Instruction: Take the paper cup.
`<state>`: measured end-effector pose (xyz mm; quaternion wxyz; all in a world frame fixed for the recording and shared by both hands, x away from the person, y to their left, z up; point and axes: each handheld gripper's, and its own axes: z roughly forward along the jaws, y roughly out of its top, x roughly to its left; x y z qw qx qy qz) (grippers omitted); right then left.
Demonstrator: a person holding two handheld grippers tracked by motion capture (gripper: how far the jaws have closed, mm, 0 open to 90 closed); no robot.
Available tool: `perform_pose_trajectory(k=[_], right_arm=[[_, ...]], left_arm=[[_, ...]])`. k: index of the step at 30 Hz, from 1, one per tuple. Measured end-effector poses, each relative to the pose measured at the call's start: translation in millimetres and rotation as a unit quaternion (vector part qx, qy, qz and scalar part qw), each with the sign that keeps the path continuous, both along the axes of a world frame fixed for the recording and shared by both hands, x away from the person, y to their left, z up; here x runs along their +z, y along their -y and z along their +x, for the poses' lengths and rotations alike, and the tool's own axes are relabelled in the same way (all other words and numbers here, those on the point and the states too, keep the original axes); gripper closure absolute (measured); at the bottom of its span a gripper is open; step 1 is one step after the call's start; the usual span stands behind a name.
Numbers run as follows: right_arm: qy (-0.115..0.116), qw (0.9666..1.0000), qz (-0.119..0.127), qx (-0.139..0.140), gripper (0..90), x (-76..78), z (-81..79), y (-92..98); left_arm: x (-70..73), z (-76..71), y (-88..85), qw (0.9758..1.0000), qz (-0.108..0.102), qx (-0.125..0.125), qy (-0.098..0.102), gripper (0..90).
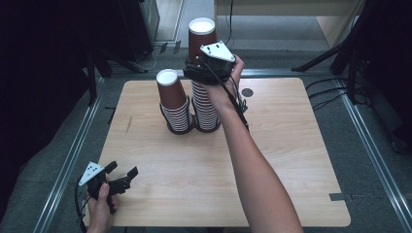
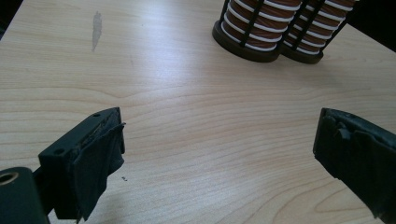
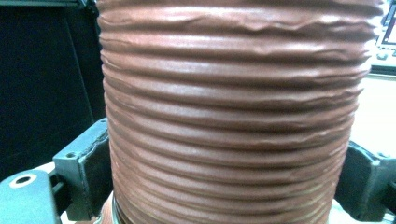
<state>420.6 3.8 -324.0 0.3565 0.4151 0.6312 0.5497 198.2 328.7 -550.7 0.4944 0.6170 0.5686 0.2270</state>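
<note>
Pale wooden table (image 1: 291,160) on a grey floor, dark surroundings. At the near left corner the left gripper (image 1: 120,175) rests low in the person's left hand (image 1: 99,208), jaws spread wide over bare wood and holding nothing, apparently parked while the other hand works. Toward the far middle stand two wire holders side by side, touching at the base: the shorter cup stack (image 1: 172,99) on the left, the taller cup stack (image 1: 204,73) on the right; the holders keep the nested brown cups upright. The right forearm (image 1: 252,170) extends diagonally forward, wrist raised, with the right gripper (image 1: 200,73) closed around the taller stack's upper cups, likely to lift some off.
</note>
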Motion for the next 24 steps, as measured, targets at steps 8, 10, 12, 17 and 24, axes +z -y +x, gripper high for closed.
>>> perform_pose_trajectory(k=[8,10,12,17,24], right_arm=[[0.020,0.9997,0.008,-0.004,11.4,8.7,-2.6,0.0],[0.028,0.9996,0.007,-0.006,11.6,12.5,-3.4,0.2],[0.030,0.9995,0.005,-0.007,11.7,16.0,-4.0,0.3],[0.038,0.9992,0.001,-0.009,11.8,23.1,-5.2,0.7],[0.048,0.9988,0.002,-0.010,11.9,32.5,-6.8,1.1]], left_arm=[[0.0,0.0,-0.1,1.0000,-0.001,0.000,0.000,2.2],[0.0,0.0,-0.2,1.0000,-0.001,-0.001,0.000,2.2],[0.0,0.0,-0.2,1.0000,-0.001,0.000,0.000,2.2],[0.0,0.0,-0.1,1.0000,-0.001,-0.001,0.000,2.2],[0.0,0.1,0.0,1.0000,-0.001,0.000,0.000,2.2]])
